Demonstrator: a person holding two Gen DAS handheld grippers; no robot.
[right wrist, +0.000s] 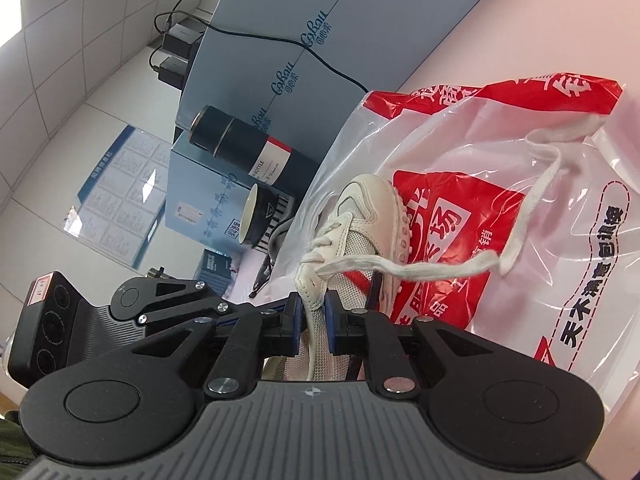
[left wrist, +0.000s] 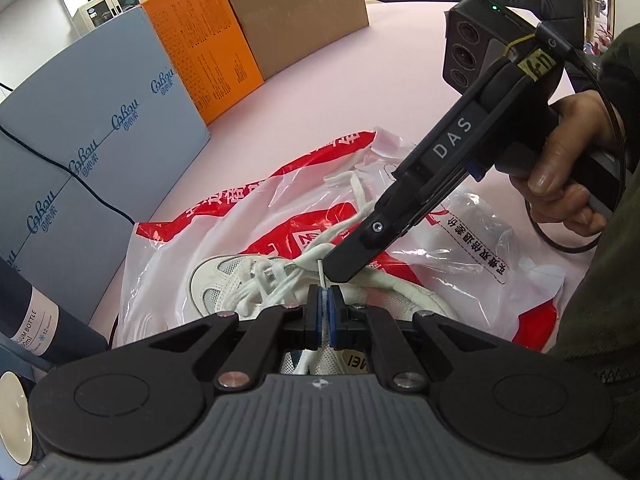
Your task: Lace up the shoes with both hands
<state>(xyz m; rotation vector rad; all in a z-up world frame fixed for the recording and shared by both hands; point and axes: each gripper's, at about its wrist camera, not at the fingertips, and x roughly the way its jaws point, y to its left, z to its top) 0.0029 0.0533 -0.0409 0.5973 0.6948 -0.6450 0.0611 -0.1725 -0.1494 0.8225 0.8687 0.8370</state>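
A: What a spread that was! The pink counter [left wrist: 360,80] carried it all, with a grey-blue box [left wrist: 100,120], an orange box [left wrist: 200,48] and a brown carton [left wrist: 296,12] lined along its far side.

B: And in the middle of it, the red-and-white plastic bag [right wrist: 540,240] lay crumpled flat, with the white shoe [right wrist: 368,208] resting right on top.

A: Off beside the bag stood a dark bottle [right wrist: 256,152] and a cup [right wrist: 260,220], well clear of the action.

B: Now the tools! The right gripper [right wrist: 311,312] came in low over the shoe, jaws closed in on the tongue and lace bundle between the pads. The left wrist view showed the person's hand [left wrist: 572,160] wrapped around its handle.

A: The left gripper [left wrist: 325,304] sat just beside it, jaws pressed together on a thin white lace tip [left wrist: 321,274] that stood up out of the pads.

B: And the rest of the lace [right wrist: 520,208]? It trailed from the eyelets out across the bag in a loose loop, slack all the way.
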